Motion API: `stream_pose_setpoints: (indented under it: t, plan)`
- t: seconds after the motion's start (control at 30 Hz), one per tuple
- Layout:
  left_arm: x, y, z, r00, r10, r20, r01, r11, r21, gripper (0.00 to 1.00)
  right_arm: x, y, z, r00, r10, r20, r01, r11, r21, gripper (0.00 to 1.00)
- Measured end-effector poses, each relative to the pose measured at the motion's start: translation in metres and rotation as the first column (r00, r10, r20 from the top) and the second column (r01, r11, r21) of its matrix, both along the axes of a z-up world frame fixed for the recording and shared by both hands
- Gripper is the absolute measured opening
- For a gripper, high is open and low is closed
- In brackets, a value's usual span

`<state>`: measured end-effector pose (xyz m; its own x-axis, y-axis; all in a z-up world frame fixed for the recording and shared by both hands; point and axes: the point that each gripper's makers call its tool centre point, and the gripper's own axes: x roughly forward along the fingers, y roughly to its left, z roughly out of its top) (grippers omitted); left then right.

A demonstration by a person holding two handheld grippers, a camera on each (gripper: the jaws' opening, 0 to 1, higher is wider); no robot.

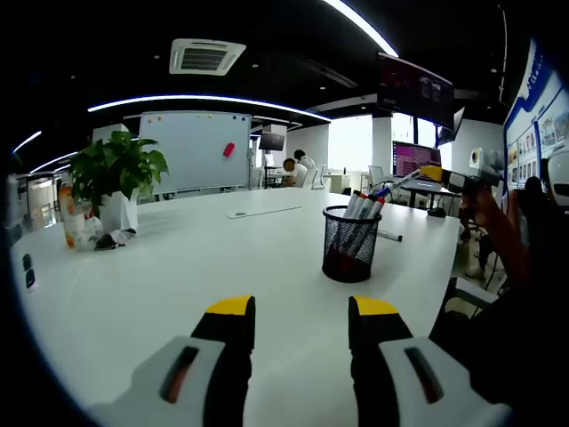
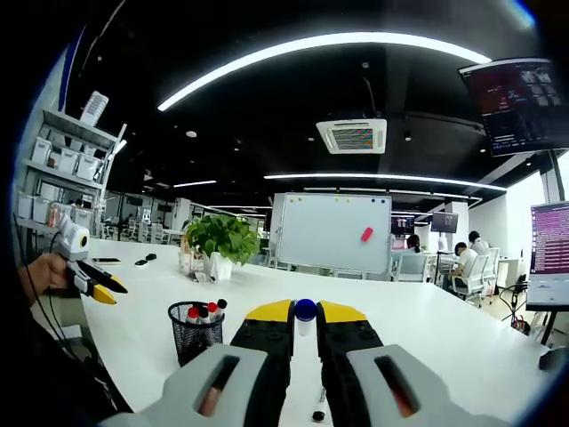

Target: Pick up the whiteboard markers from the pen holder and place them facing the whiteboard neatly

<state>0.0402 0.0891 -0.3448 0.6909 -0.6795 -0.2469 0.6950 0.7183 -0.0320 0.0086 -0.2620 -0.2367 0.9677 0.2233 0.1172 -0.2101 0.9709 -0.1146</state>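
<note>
A black mesh pen holder (image 1: 349, 245) (image 2: 196, 336) stands on the white table (image 1: 178, 276), with several markers (image 1: 363, 206) (image 2: 203, 311) upright in it. My left gripper (image 1: 302, 311) hovers in front of the holder, open, with nothing between its yellow-tipped jaws; it appears at the left of the right gripper view (image 2: 108, 292). My right gripper (image 2: 306, 313) is shut on a blue-capped marker (image 2: 305, 310) and is held above the table to the right of the holder (image 1: 433, 173). One marker (image 1: 388, 236) (image 2: 318, 405) lies on the table. The whiteboard (image 1: 196, 151) (image 2: 333, 231) stands beyond the table's far side.
A potted plant (image 1: 116, 173) (image 2: 222, 238) and a snack bag (image 1: 78, 224) sit at the table's far left. A flat white sheet (image 1: 262, 212) lies near the far edge. People sit at desks (image 2: 467, 262) behind. Shelves (image 2: 62, 169) stand at left.
</note>
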Motion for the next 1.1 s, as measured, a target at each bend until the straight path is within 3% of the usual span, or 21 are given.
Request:
stream_pose_setpoints:
  t: [0.47,0.63,1.1]
  plan:
    - [0.0,-0.001,-0.002,1.0,-0.002,-0.001,0.002,1.0,0.011,0.43,0.0,-0.016,-0.003,0.999,-0.051,0.0,0.051,0.999,0.0,0.13]
    - [0.0,-0.001,-0.002,1.0,-0.002,-0.001,0.002,1.0,0.012,0.43,0.002,-0.022,-0.004,0.996,-0.085,0.024,0.087,0.995,-0.052,0.13]
    - [0.0,0.0,-0.002,1.0,-0.001,0.0,0.001,1.0,0.014,0.43,0.003,-0.034,-0.007,0.994,-0.109,0.024,0.109,0.994,-0.011,0.12]
